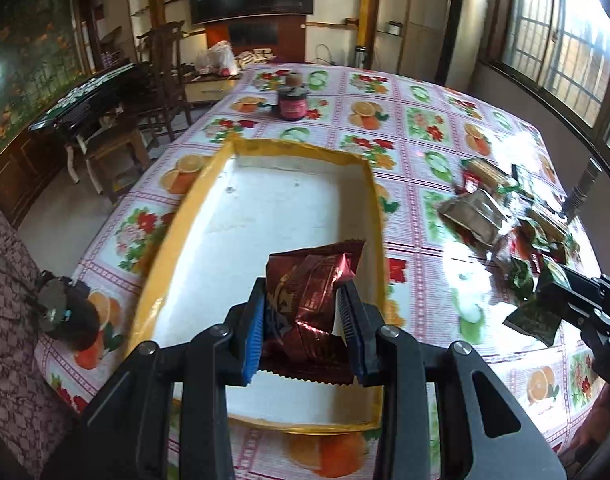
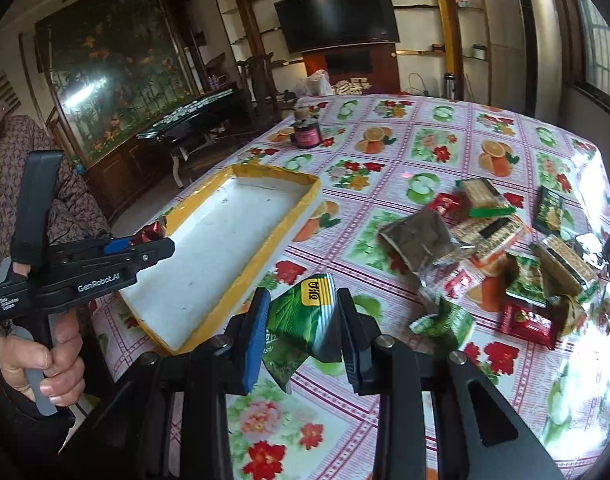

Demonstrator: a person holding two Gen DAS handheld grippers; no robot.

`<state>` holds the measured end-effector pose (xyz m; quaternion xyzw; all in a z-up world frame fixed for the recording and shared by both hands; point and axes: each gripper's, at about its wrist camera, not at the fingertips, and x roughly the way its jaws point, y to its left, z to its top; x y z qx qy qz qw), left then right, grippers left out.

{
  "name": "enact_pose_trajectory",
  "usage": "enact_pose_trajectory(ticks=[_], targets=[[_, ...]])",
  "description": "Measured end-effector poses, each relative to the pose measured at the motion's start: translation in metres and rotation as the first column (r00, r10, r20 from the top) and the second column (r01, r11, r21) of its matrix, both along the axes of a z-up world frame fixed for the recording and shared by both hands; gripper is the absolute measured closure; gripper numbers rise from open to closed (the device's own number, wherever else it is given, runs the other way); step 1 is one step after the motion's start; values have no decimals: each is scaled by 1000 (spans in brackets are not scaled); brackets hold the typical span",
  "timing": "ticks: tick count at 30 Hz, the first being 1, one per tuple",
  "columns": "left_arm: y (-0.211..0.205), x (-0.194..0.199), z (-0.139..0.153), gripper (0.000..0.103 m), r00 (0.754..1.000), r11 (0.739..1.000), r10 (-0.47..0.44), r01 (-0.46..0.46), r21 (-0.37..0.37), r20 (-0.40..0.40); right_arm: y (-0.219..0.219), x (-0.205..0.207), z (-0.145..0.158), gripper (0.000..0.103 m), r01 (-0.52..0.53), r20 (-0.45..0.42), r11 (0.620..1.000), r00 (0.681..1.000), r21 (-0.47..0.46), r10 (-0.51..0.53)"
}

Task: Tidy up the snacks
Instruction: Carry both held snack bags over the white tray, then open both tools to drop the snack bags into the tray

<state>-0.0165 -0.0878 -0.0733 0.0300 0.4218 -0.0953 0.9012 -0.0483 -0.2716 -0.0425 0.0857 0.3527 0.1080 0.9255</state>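
My left gripper (image 1: 303, 292) is shut on a dark red snack packet (image 1: 311, 292) and hangs over the near end of the yellow-rimmed white tray (image 1: 177, 224). The tray's floor looks bare. My right gripper (image 2: 303, 312) is shut on a green snack packet (image 2: 305, 320) above the tablecloth, just right of the tray (image 2: 273, 240). A heap of loose snack packets (image 2: 501, 252) lies on the table to the right, also seen from the left wrist as the snack heap (image 1: 493, 216). The right wrist view shows the left gripper (image 2: 157, 240) side-on with the red packet (image 2: 151, 232) at its tip.
A dark jar (image 1: 292, 104) stands at the table's far side. The fruit-and-flower tablecloth (image 2: 425, 148) covers the whole table. A person's hand (image 2: 45, 360) holds the left gripper's handle. Chairs and a low dark table stand on the floor to the left.
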Motion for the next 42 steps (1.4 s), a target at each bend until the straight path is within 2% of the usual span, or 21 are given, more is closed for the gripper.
enact_pose_trajectory(ticks=[6, 13, 19, 25, 36, 38, 39, 42], targets=[[31, 11, 4, 66, 998, 998, 59, -59, -21, 2, 32, 21, 2, 70, -119, 38, 987, 993, 105, 115], [52, 21, -16, 66, 995, 996, 89, -90, -16, -45, 85, 61, -16, 71, -222, -10, 968, 974, 120, 225], [60, 31, -38, 66, 990, 995, 104, -104, 7, -92, 107, 89, -41, 71, -248, -83, 962, 963, 118, 258], [63, 37, -53, 66, 987, 994, 110, -107, 33, -116, 118, 98, -61, 70, -259, -136, 957, 951, 126, 276], [63, 39, -65, 65, 984, 993, 111, -103, 62, -141, 122, 100, -67, 67, -268, -161, 958, 946, 98, 281], [61, 40, -66, 63, 984, 993, 106, -97, 70, -143, 123, 101, -68, 61, -263, -161, 962, 949, 73, 272], [61, 40, -66, 60, 984, 993, 104, -94, 71, -145, 122, 100, -67, 58, -261, -158, 963, 950, 69, 269], [58, 41, -66, 45, 984, 992, 106, -95, 85, -141, 119, 94, -59, 57, -247, -138, 968, 958, 37, 250]])
